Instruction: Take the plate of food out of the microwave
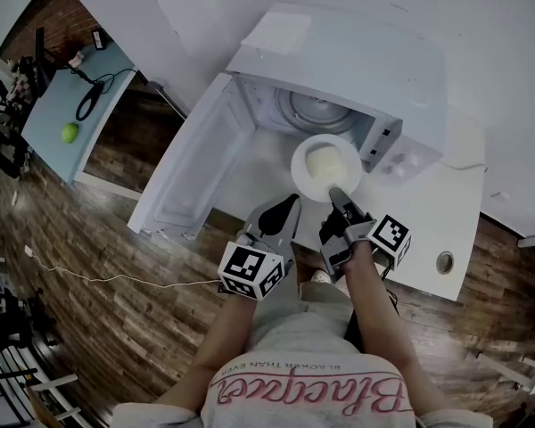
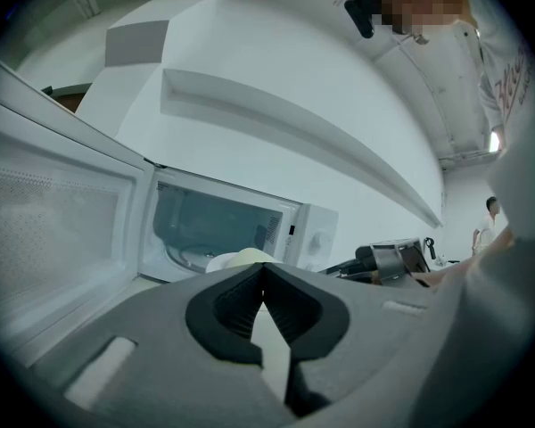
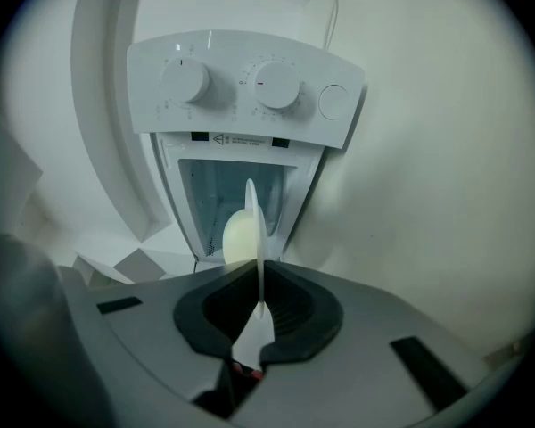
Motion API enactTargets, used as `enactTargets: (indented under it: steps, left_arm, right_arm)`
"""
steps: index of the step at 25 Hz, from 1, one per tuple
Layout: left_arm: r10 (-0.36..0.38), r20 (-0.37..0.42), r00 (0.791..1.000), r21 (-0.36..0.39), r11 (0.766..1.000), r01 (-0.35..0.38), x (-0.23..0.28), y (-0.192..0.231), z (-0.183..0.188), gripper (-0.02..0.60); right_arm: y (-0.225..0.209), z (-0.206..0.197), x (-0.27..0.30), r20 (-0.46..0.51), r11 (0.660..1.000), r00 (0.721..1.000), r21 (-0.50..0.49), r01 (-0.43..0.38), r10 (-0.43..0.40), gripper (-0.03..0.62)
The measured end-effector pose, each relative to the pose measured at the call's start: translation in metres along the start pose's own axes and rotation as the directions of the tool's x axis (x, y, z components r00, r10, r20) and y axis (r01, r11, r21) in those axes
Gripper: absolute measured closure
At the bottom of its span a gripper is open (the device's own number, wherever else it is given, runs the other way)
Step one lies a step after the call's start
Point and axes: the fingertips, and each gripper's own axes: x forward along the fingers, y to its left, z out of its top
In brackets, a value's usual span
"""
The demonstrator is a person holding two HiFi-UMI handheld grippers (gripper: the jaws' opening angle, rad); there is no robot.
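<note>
One plate point(image 1: 301, 164): food point(image 1: 325, 160) on top, right at the open microwave's point(image 1: 357, 69) mouth
Right gripper point(image 1: 336, 193): fingers clamped on its 6 o'clock rim
Left gripper point(image 1: 289, 203): fingers pinched together, empty

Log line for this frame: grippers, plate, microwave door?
right gripper: shut on plate rim | left gripper: shut, empty | plate: carries pale food, before microwave opening | door: open
</note>
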Motion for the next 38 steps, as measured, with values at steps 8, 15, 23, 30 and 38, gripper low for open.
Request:
enactTargets:
  steps: [8, 15, 23, 30, 38]
  left_arm:
    - [0.014, 0.022, 1.0, 0.029, 0.999, -0.014, 0.0, -0.019, 0.01, 0.577]
    - [0.05, 0.046, 0.998, 0.049, 0.997, -0.052, -0.005, -0.022, 0.017, 0.577]
    - [0.093, 0.037, 0.995, 0.039, 0.995, -0.095, -0.017, -0.025, 0.007, 0.577]
    - [0.112, 0.018, 0.994, -0.004, 0.994, -0.112, -0.024, -0.029, -0.008, 0.577]
    - [0.14, 0.013, 0.99, -0.075, 0.987, -0.139, -0.035, -0.024, -0.02, 0.577]
  right_arm:
    - [0.015, 0.002, -0.011, -0.042, 1.0, 0.999, -0.005, -0.021, 0.021, 0.572]
    - [0.025, 0.003, -0.012, -0.074, 0.999, 0.996, 0.0, -0.048, 0.047, 0.572]
    - [0.016, -0.001, -0.023, -0.092, 0.999, 0.994, 0.001, -0.053, 0.053, 0.572]
    - [0.006, -0.009, -0.04, -0.098, 0.998, 0.993, 0.019, -0.064, 0.066, 0.572]
    - [0.0, -0.021, -0.047, -0.117, 0.996, 0.989, 0.026, -0.084, 0.086, 0.572]
